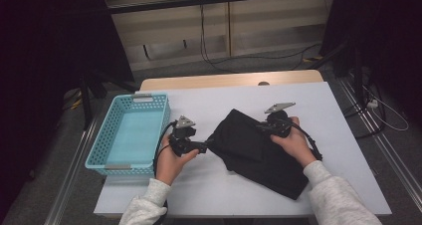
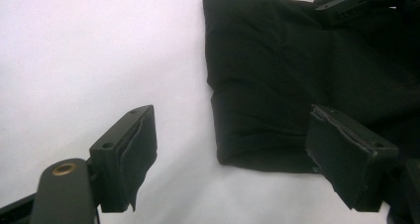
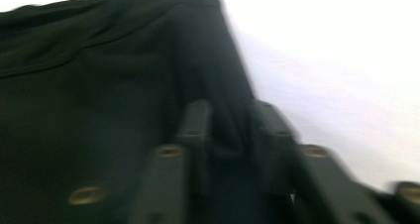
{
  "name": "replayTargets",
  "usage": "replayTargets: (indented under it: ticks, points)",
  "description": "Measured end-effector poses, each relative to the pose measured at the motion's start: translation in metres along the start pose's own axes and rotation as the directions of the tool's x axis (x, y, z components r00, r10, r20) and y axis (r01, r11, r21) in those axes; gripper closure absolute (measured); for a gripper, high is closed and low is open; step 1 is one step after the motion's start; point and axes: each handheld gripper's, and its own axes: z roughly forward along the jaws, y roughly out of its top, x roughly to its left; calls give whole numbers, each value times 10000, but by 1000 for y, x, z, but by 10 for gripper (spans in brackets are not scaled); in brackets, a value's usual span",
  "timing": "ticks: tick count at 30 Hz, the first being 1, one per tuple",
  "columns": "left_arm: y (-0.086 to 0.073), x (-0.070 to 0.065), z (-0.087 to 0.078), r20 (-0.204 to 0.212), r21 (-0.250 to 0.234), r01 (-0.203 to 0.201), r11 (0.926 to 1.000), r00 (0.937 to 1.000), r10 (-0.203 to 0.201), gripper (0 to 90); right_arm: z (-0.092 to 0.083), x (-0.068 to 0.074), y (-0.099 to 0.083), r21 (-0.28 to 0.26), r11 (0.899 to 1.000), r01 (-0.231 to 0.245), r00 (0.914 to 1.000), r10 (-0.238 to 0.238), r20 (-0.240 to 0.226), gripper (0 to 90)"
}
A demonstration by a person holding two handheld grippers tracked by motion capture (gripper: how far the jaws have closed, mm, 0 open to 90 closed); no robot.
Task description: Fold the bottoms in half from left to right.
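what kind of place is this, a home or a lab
Probably a lab or recording room, not a home: a bare white table, loose cables on the floor, and a person working a black cloth with handheld grippers.

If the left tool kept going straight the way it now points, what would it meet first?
Probably the black folded garment: the left tool, its jaws wide open, faces the garment's near corner, with one pad already over the cloth's edge. Depth is hard to judge, so it may already touch.
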Motion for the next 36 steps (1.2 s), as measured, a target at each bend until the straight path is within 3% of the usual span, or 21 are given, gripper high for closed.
replayTargets:
  ticks: [9,11,12,21,24,36]
  points:
    - [1,-1,0,24,77,-213,9997,9998,212,201,-3,-2,1,21,10000,-86,9998,86,-184,834]
    - [2,-2,-1,-184,-39,-200,9998,9996,199,201,-7,-3,3,26,9999,-137,9997,138,-212,836]
    - [2,-2,-2,-6,-85,-108,9999,9999,108,202,-10,-3,3,-23,9999,-163,9997,163,-200,836]
    - [3,-1,-2,-55,-98,-188,9998,9998,188,200,-40,2,9,-483,9988,-85,9986,60,-517,835]
    - [3,-2,-1,-37,-204,-160,9997,9999,159,194,-44,1,6,-560,9979,-338,9976,304,-620,835]
    - [5,-3,1,78,-183,-135,9997,9999,137,190,-52,1,1,-607,9975,-370,9974,331,-640,834]
